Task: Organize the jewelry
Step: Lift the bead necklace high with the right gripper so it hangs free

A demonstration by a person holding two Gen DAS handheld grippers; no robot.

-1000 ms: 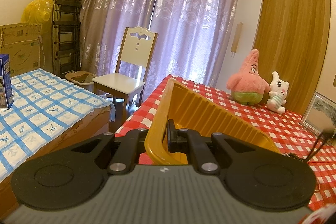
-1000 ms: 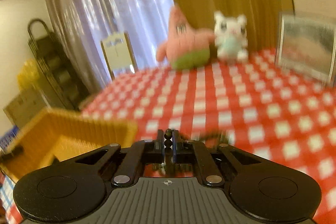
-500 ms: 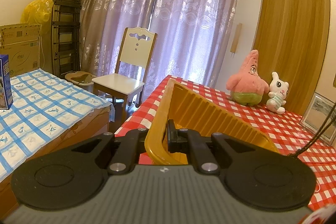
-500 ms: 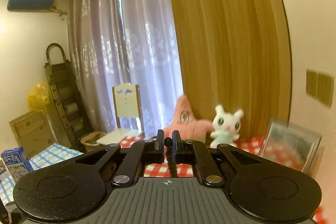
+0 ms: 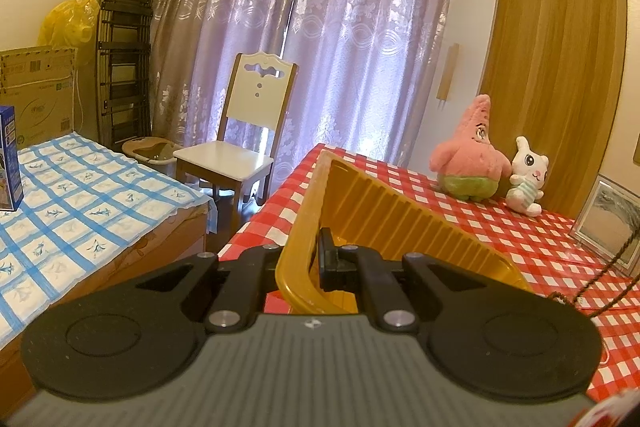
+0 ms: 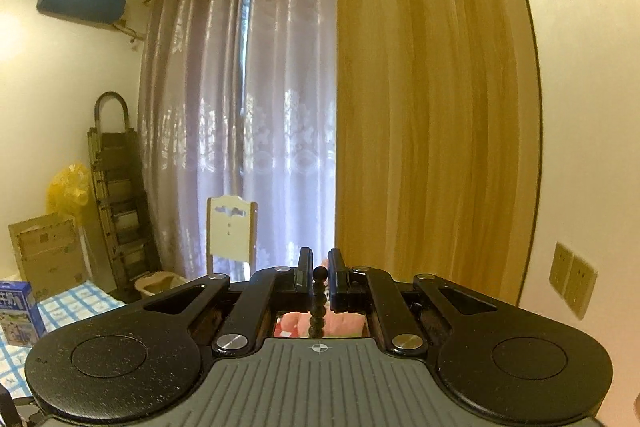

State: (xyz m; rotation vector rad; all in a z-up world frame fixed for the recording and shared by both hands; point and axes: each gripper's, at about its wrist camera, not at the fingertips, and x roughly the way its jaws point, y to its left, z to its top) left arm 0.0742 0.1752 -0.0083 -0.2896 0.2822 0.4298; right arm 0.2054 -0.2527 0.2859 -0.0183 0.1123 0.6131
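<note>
A dark beaded necklace hangs between the tips of the right claw, round black beads stacked one under another in a short strand; from the left side its thin chain shows as two taut dark lines slanting up off the red-checked worktop toward the right edge, with a little of it trailing on the cloth. The yellow basket, ribbed along its inner wall, sits tipped up at the worktop's near left corner, right by the edge where the cloth drops toward a white chair and a bed. The stretch of checked cloth between the basket and the pink star plush, white bunny plush and picture frame at the far side lies open. The left claw is clamped on the basket's rim, one finger inside and one outside the wall. The right claw is pinched closed on the necklace, held high, facing curtain and wood panel with only a sliver of pink showing beneath its fingers.
</note>
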